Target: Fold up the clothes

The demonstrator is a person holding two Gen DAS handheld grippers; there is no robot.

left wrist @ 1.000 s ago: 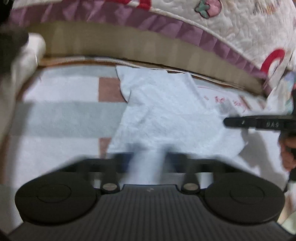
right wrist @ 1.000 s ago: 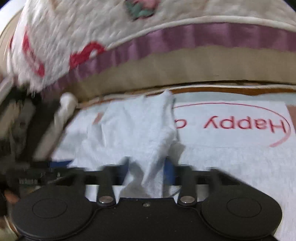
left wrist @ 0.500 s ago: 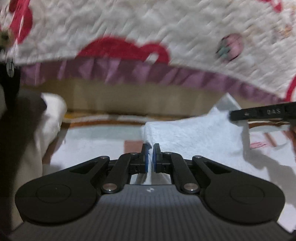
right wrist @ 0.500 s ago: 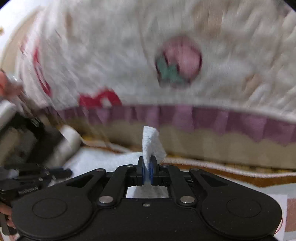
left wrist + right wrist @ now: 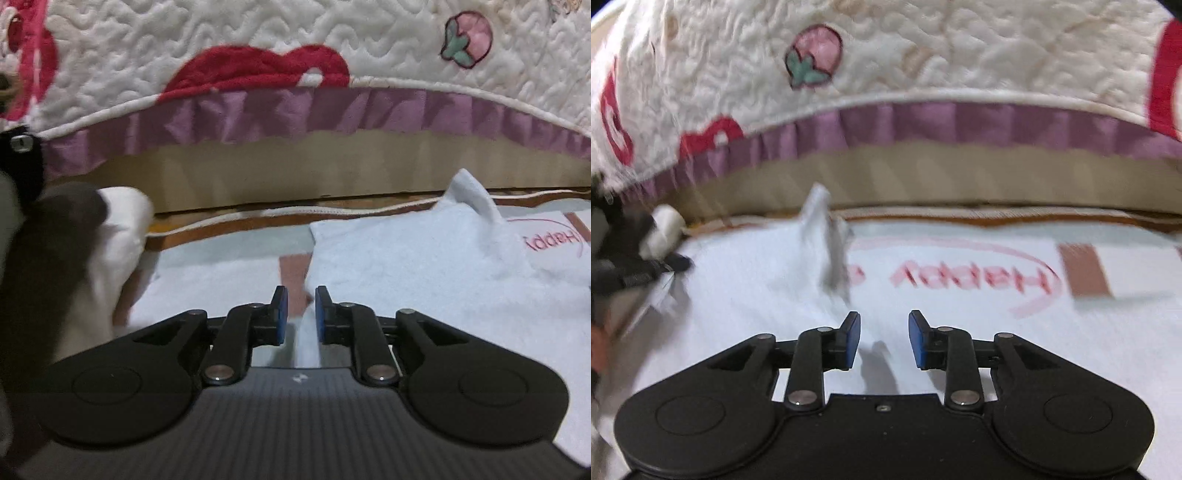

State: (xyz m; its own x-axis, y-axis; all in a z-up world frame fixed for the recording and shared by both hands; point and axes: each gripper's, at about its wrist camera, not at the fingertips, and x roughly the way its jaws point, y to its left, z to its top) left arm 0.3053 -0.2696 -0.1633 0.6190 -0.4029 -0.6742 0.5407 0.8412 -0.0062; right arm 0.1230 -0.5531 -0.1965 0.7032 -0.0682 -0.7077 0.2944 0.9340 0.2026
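Quilted cream bedding with red shapes and a strawberry motif [image 5: 467, 38] hangs across the background, edged by a purple ruffle [image 5: 295, 110], above a pale mat printed with red "Happy" lettering [image 5: 971, 277] and brown squares. On that mat lies the pale blue terry cloth garment [image 5: 406, 266], spread mostly flat, with one corner standing up in a small peak near the bedding. The left gripper [image 5: 298, 314] hovers low at the garment's near left edge; its blue-padded jaws stand a narrow gap apart, and a fold of the cloth rises between them without being pinched, nearer the right pad. The right gripper [image 5: 884, 339] sits over the garment's near right side with its jaws parted wider and nothing between them; the cloth lies beneath and ahead of it, and the raised corner [image 5: 818, 206], blurred, stands beyond its left finger. A white rolled item [image 5: 122, 229] rests at the mat's far left.
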